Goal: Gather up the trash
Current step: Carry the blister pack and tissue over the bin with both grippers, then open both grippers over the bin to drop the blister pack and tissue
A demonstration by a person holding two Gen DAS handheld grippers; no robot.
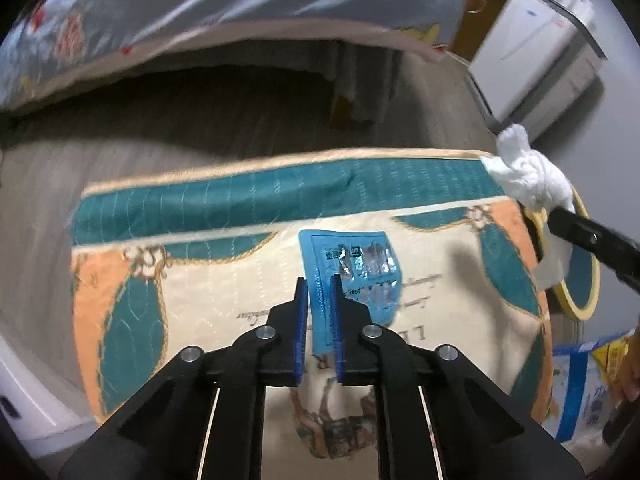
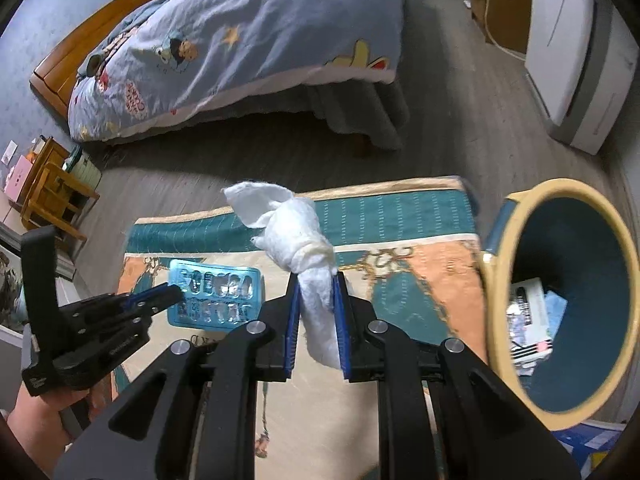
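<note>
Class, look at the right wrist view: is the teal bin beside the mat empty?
No. The teal bin already holds papers and packaging at its bottom, visible through its open mouth beside the mat.

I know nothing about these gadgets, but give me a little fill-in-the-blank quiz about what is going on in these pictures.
1. The left gripper is shut on a flat ____ blister pack.
2. The right gripper is shut on a crumpled ____ tissue.
3. The round bin beside the patterned mat has a ____ rim.
4. Beyond the mat stands a ____ under a cartoon-print cover.

Missing words: blue; white; yellow; bed
</note>
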